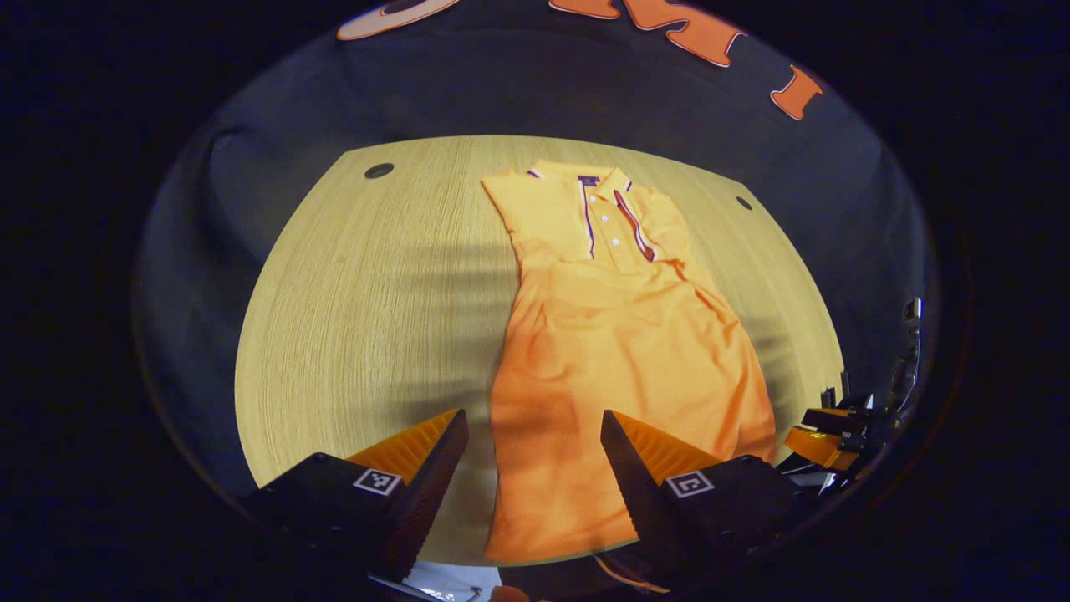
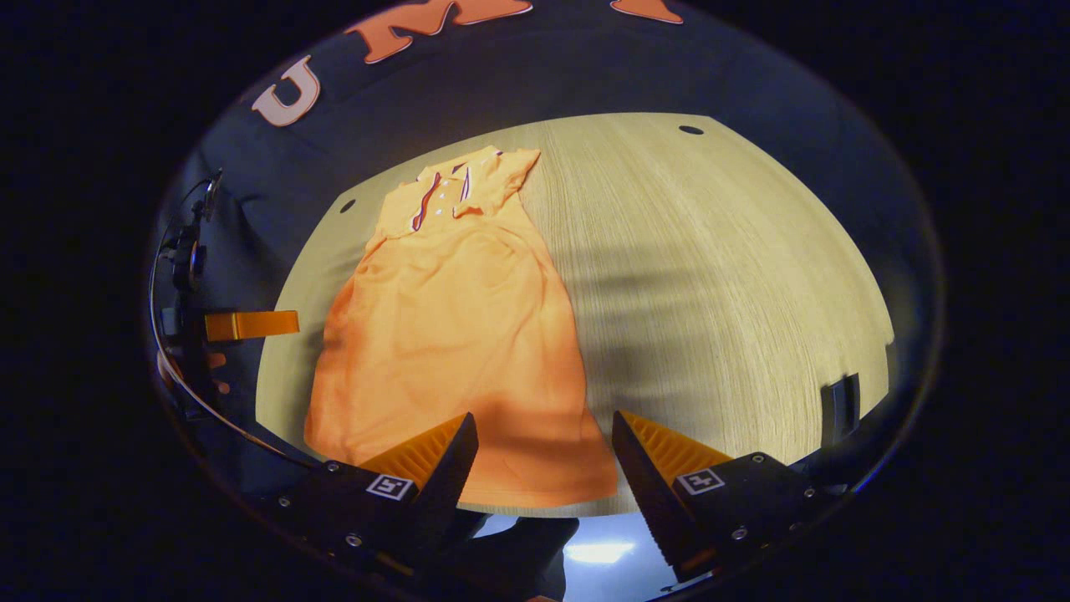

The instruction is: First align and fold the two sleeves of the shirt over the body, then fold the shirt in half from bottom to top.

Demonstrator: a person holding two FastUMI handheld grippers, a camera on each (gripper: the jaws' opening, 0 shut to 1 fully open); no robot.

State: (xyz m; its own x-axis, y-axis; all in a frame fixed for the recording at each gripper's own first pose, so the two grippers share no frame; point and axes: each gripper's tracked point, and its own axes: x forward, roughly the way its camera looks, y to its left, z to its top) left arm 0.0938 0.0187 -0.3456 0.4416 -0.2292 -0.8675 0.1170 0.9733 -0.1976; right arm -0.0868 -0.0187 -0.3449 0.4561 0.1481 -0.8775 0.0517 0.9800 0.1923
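An orange polo shirt (image 1: pixel 627 351) lies flat on the wooden table (image 1: pixel 376 318), collar at the far end and hem near me. It forms a long narrow shape, with both sleeves apparently folded in over the body. My left gripper (image 1: pixel 532 426) hovers open above the hem's left corner, nothing between its fingers. In the right gripper view the shirt (image 2: pixel 451 334) lies left of centre. My right gripper (image 2: pixel 543 426) stands open above the hem's right corner, holding nothing. The right gripper (image 1: pixel 827 435) shows at the table's right edge in the left gripper view.
Bare wood stretches left of the shirt in the left gripper view and right of it on the table (image 2: pixel 710 276). Small dark holes (image 1: pixel 379 170) (image 2: pixel 690 130) mark the far corners. A black block (image 2: pixel 840 410) sits at the right table edge.
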